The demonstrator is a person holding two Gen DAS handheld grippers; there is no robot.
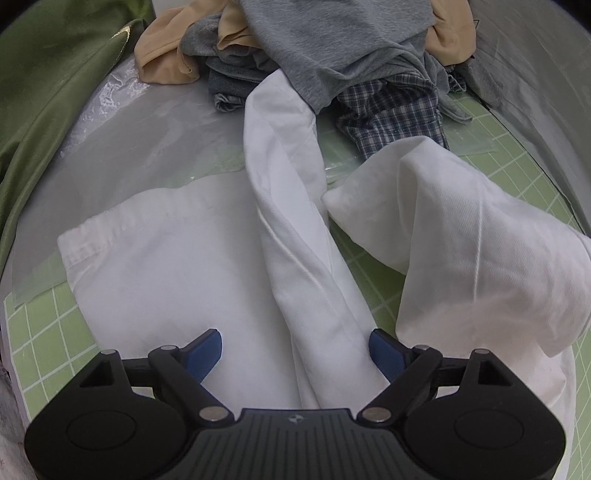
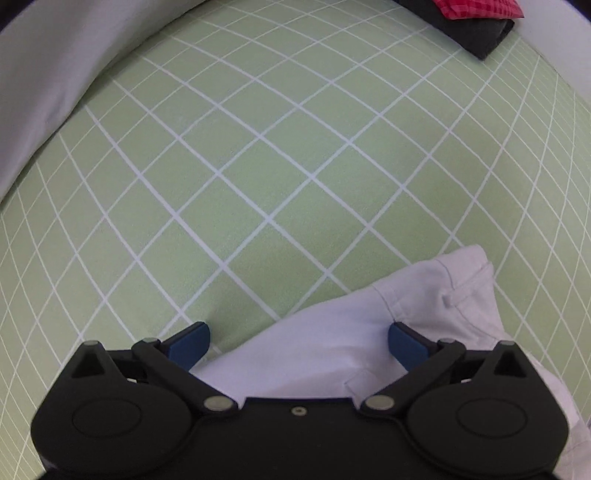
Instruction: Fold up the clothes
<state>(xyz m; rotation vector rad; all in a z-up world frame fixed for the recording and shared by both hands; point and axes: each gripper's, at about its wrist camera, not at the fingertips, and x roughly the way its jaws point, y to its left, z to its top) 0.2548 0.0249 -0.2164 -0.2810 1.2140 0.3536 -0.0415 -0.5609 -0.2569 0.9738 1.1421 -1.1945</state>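
White trousers lie crumpled on the green grid mat, with one leg twisted toward the far pile and another part bunched up at the right. My left gripper is open just above the white cloth, its blue pads either side of a fold. My right gripper is open over the waistband end of the white trousers, which lies between and below its pads on the mat.
A pile of clothes stands at the far side: a grey garment, a blue checked shirt, beige cloth and denim. Green fabric lies at the left. A folded dark and red item lies far right.
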